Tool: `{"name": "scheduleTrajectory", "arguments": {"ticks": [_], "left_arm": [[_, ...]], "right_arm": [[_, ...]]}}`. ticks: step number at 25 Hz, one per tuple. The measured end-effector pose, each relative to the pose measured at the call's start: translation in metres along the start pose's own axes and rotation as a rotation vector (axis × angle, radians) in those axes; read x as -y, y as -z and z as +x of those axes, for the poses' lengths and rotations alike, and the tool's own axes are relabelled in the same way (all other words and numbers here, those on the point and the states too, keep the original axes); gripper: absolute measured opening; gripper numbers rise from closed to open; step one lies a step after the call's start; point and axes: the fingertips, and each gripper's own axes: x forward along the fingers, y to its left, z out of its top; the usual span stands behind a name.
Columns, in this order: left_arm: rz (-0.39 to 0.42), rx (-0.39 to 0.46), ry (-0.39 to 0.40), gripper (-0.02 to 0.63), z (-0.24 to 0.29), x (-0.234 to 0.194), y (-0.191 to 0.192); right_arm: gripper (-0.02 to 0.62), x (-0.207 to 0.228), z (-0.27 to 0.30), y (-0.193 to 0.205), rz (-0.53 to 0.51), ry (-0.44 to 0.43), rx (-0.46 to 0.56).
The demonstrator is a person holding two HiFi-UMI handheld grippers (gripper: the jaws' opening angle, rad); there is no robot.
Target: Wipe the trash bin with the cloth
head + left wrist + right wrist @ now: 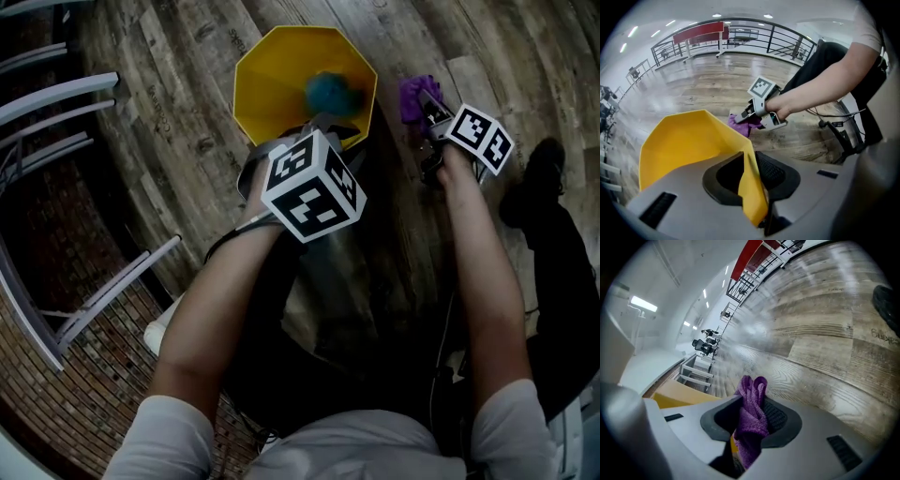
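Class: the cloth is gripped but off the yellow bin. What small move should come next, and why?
Probably swing the right gripper across until the purple cloth meets the wall of the yellow bin. The cloth is clamped but sits beside the bin, not on it; the left gripper has the rim between its jaws.

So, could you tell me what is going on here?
A person works with two hand-held grippers. The left gripper has the rim of the yellow trash bin between its fingers, which look slightly apart. The right gripper is shut on a purple cloth, held beside the bin, not yet wiping it.
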Motion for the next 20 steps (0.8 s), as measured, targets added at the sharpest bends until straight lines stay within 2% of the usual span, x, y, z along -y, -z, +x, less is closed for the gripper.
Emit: {"name": "scheduleTrajectory", "arguments": {"ticks": [3,6,10,15,18,20], "left_arm": [[0.063,-0.04,-0.022,0.103,-0.009,0.0,0.009],[0.113,-0.074,-0.023,0.118,-0.018,0.004,0.022],[0.11,-0.102,-0.003,0.123,-0.028,0.007,0.038],[0.158,-0.164,0.041,0.123,-0.039,0.016,0.058],[0.172,-0.226,0.051,0.123,-0.039,0.015,0.077],[0.152,-0.272,0.042,0.123,-0.031,0.006,0.09]], "right_arm": [[0.115,-0.009,-0.024,-0.006,0.062,-0.03,0.045],[0.115,-0.028,-0.042,0.001,0.099,-0.087,0.061],[0.115,-0.057,-0.061,0.019,0.116,-0.181,0.051],[0.115,-0.082,-0.071,0.033,0.092,-0.245,0.021],[0.115,-0.093,-0.066,0.038,0.081,-0.295,0.006],[0.115,-0.094,-0.06,0.039,0.096,-0.303,-0.003]]}}
